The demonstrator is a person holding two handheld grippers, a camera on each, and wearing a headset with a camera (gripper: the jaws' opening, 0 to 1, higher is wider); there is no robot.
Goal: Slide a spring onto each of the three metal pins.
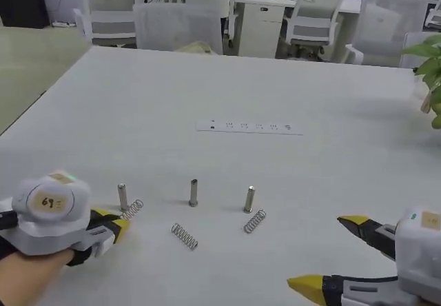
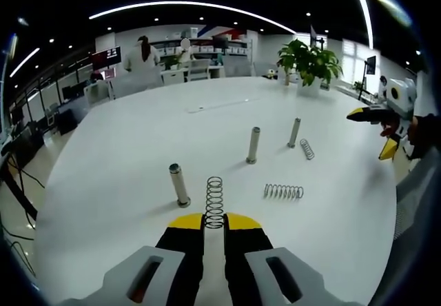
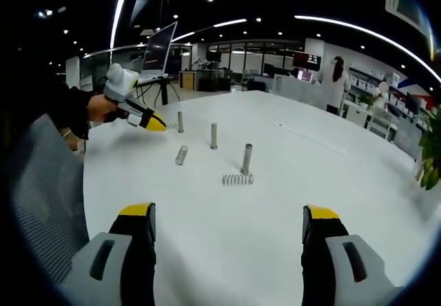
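Three upright metal pins stand in a row on the white table: left pin (image 1: pixel 122 197), middle pin (image 1: pixel 193 192), right pin (image 1: pixel 249 199). My left gripper (image 1: pixel 121 225) is shut on the near end of one spring (image 2: pixel 214 199), just beside the left pin (image 2: pixel 179 185). A second spring (image 1: pixel 184 236) lies loose in front of the middle pin. The third spring (image 1: pixel 254 221) lies by the right pin. My right gripper (image 3: pixel 229 216) is open with nothing between its fingers, low at the right (image 1: pixel 329 254), well short of the third spring (image 3: pixel 238 179).
A white power strip (image 1: pixel 248 127) lies on the table beyond the pins. Office chairs (image 1: pixel 306 16) and desks stand past the far edge. A green plant (image 1: pixel 433 78) reaches in at the right. Bare tabletop (image 1: pixel 207 85) surrounds the pins.
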